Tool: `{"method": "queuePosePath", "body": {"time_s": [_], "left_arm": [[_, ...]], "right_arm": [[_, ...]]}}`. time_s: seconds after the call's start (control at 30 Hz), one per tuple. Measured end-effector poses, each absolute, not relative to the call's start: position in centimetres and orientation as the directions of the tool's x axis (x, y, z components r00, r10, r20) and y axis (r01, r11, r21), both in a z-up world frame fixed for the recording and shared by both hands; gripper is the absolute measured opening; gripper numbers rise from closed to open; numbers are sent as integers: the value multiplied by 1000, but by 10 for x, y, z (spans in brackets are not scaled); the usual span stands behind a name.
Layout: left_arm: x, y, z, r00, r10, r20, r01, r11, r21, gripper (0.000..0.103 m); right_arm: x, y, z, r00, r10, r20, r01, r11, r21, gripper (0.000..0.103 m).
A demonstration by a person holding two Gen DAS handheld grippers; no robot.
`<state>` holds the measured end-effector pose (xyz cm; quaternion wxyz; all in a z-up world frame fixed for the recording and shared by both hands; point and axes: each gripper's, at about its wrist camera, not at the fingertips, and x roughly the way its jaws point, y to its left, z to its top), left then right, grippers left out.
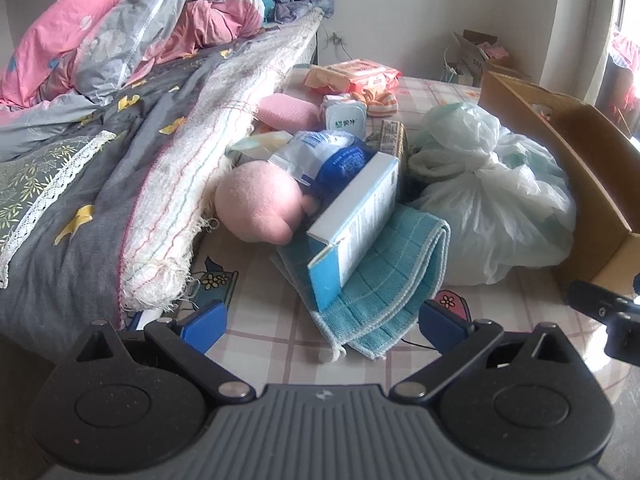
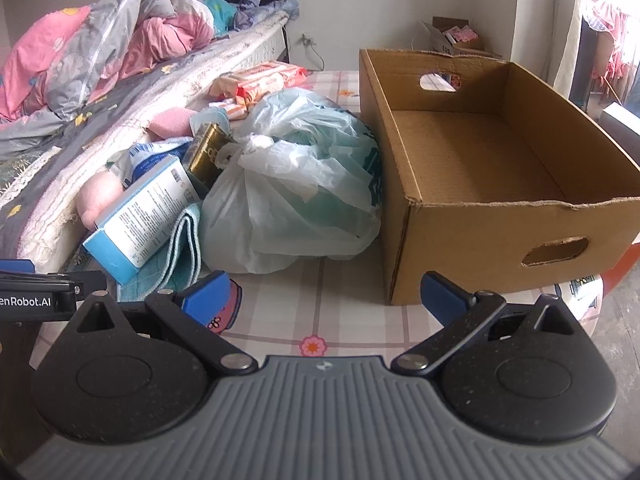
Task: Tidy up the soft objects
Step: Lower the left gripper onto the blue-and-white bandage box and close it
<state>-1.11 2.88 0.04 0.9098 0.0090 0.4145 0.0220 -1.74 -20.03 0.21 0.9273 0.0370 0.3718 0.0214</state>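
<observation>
A pink plush toy (image 1: 256,208) lies against the bed edge, half under a white and blue box (image 1: 352,224). The box rests on a folded teal towel (image 1: 384,280). A tied pale plastic bag (image 1: 488,192) sits to the right, also in the right wrist view (image 2: 292,184). A pink sponge (image 1: 288,110) lies farther back. An open empty cardboard box (image 2: 496,184) stands right of the bag. My left gripper (image 1: 324,320) is open and empty, just short of the towel. My right gripper (image 2: 324,296) is open and empty, between bag and cardboard box.
The bed (image 1: 120,160) with a grey quilt, a fringed blanket and pink bedding runs along the left. Wipe packs (image 1: 356,74), a small cup (image 1: 346,120), a blue pouch (image 1: 328,156) and a gold box (image 2: 206,152) lie among the pile. Another carton (image 2: 452,36) stands by the far wall.
</observation>
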Motion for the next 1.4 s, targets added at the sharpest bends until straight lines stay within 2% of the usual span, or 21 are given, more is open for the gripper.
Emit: {"method": "queuePosePath", "body": {"time_s": [0.17, 0.3, 0.4, 0.47, 0.53, 0.63, 0.73, 0.87, 0.97, 1.03, 1.23, 1.4], "left_arm": [[-12, 48, -5, 696, 39, -717, -40, 999, 16, 102], [-6, 58, -11, 701, -7, -713, -16, 1000, -25, 91], [0, 65, -13, 703, -36, -711, 0, 999, -50, 82], [4, 67, -11, 712, -57, -700, 21, 998, -60, 75], [9, 67, -9, 724, -84, -685, 54, 996, -64, 69], [19, 64, -5, 734, -114, -670, 109, 993, -50, 68], [34, 62, -7, 725, -136, -675, 142, 989, -47, 67], [53, 61, -14, 709, -170, -685, 171, 983, -66, 64], [65, 59, -23, 679, -207, -704, 200, 975, -93, 54], [69, 56, -28, 652, -238, -720, 222, 968, -118, 38], [52, 42, -29, 602, -377, -703, 329, 920, -212, 36], [44, 26, -36, 570, -407, -714, 381, 901, -209, 38]], "right_arm": [[-12, -194, 4, 735, 202, -647, -110, 977, 181, 102], [1, -187, -1, 707, 280, -650, -124, 953, 276, 101], [10, -177, 1, 703, 310, -640, -146, 944, 297, 94], [15, -172, 4, 705, 334, -626, -166, 936, 312, 89], [23, -168, 9, 703, 360, -613, -182, 925, 335, 78], [39, -163, 16, 686, 413, -599, -205, 900, 386, 63], [60, -156, 20, 646, 485, -590, -235, 861, 450, 53], [91, -136, 22, 589, 560, -583, -266, 815, 514, 49], [108, -120, 20, 583, 554, -594, -276, 823, 497, 46], [117, -116, 18, 580, 539, -610, -268, 834, 482, 43], [121, -127, 3, 535, 511, -672, -217, 853, 476, 42], [118, -133, -8, 513, 478, -713, -191, 873, 448, 42]]}}
